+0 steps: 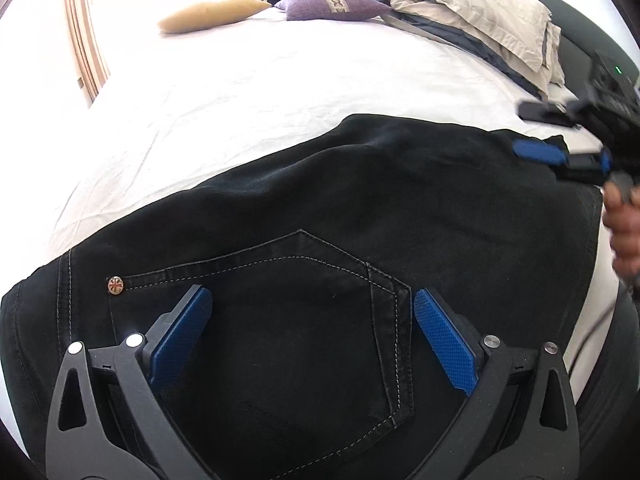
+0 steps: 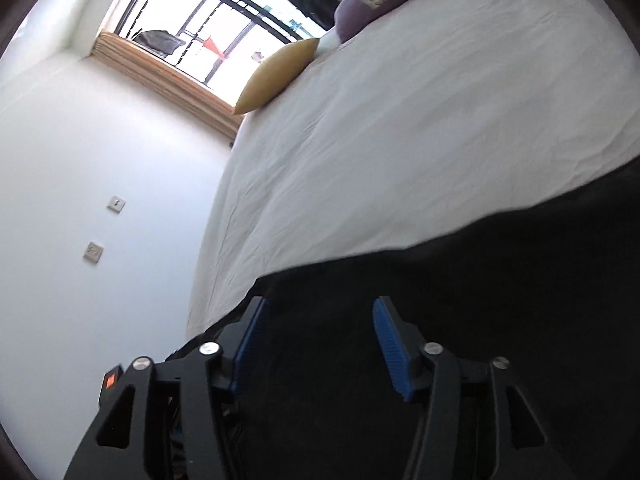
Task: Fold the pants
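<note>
Both jaws stand wide open, holding nothing. Under the left gripper (image 1: 312,320) lies the black denim pants (image 1: 320,208) pocket. Black cloth sits below the right gripper (image 2: 320,332) on the white bed sheet (image 2: 400,140).

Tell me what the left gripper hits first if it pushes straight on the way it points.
Most likely the black pants: the left gripper, jaws open and empty, points down at the back pocket lying on the white bed sheet. How far off the cloth is, I cannot tell.

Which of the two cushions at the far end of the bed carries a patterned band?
The purple cushion has a pale patterned band across its middle. The plain mustard-yellow cushion beside it, nearer the window, has none.
</note>
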